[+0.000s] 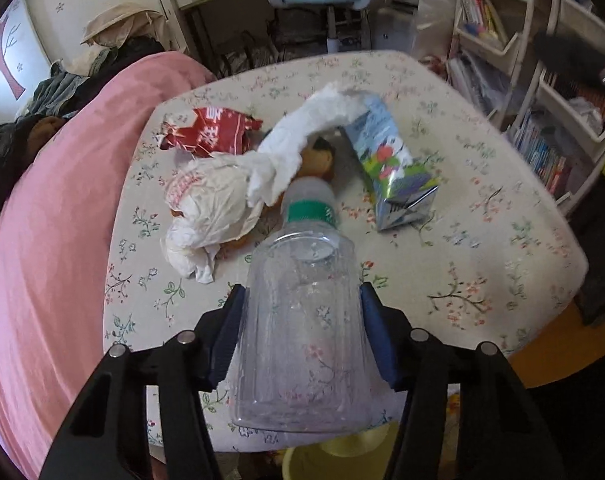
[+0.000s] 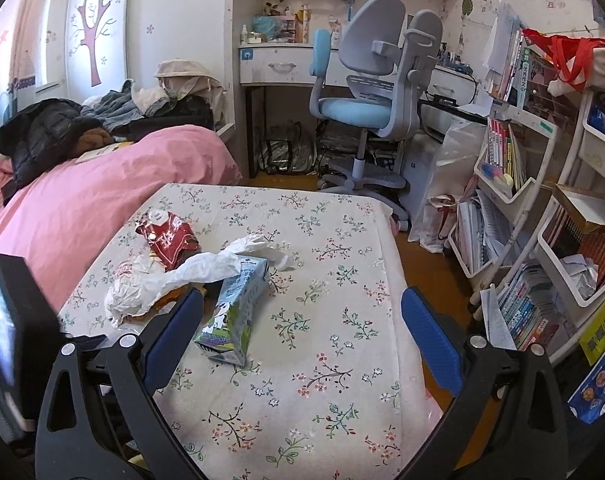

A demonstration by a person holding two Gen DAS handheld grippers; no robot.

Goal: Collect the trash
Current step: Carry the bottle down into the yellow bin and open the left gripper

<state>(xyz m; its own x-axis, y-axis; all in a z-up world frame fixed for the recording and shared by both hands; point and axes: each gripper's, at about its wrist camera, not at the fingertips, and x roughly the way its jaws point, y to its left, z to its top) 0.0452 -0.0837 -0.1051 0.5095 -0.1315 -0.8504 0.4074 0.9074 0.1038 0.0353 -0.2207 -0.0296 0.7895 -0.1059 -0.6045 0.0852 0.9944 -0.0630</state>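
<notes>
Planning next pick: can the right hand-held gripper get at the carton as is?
Probably yes. The right hand-held gripper stands open, the carton lies just ahead by its left finger; only tissue drapes its far end.

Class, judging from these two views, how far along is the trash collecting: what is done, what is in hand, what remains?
Done: nothing visibly binned yet. In hand: the left hand-held gripper is closed on the clear plastic bottle. Left on the floral table: the red snack wrapper, crumpled white paper and the carton. The right hand-held gripper is open and empty.
</notes>
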